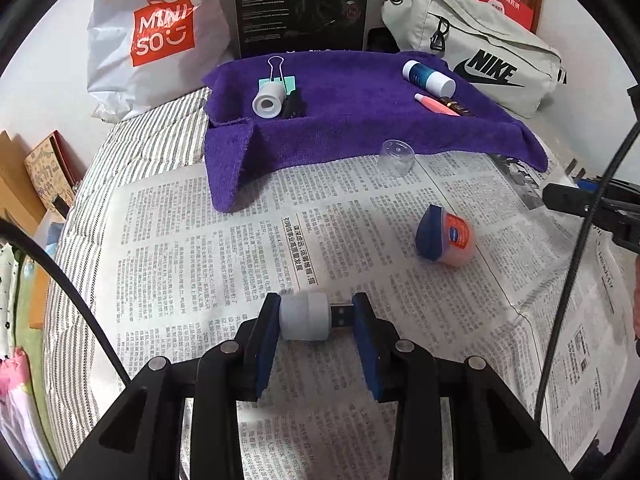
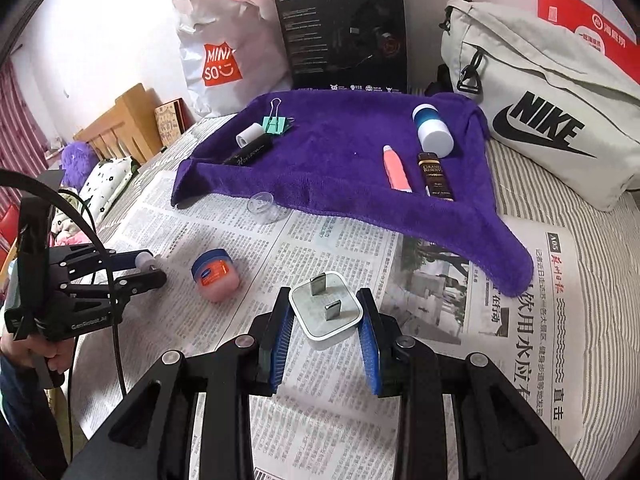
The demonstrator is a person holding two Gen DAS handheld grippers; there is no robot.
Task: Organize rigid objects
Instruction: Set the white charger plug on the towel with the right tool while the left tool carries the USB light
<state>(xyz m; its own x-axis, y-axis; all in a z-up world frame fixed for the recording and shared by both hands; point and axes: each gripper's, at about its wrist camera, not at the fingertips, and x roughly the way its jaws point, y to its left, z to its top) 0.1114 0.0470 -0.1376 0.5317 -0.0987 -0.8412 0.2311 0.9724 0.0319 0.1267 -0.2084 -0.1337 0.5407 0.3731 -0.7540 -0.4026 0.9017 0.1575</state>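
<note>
My left gripper (image 1: 316, 316) is shut on a white USB stick (image 1: 306, 316) with its metal plug pointing right, held over the newspaper (image 1: 240, 240). My right gripper (image 2: 325, 312) is shut on a white wall charger plug (image 2: 326, 310), prongs up. A blue-lidded Vaseline jar (image 1: 444, 238) lies on the newspaper, also in the right wrist view (image 2: 215, 274). A clear plastic cap (image 1: 396, 157) stands by the purple towel (image 1: 352, 120). On the towel lie a white roll (image 1: 269, 100), a binder clip (image 1: 278, 76), a blue-white bottle (image 1: 428, 76) and a pink tube (image 1: 434, 105).
A Miniso bag (image 1: 152, 36), a black box (image 1: 300, 4) and a Nike bag (image 1: 480, 52) stand behind the towel. A dark perfume bottle (image 2: 434, 174) lies next to the pink tube. The left gripper shows at the left of the right wrist view (image 2: 150, 268). Striped bedding (image 2: 560, 208) surrounds the newspaper.
</note>
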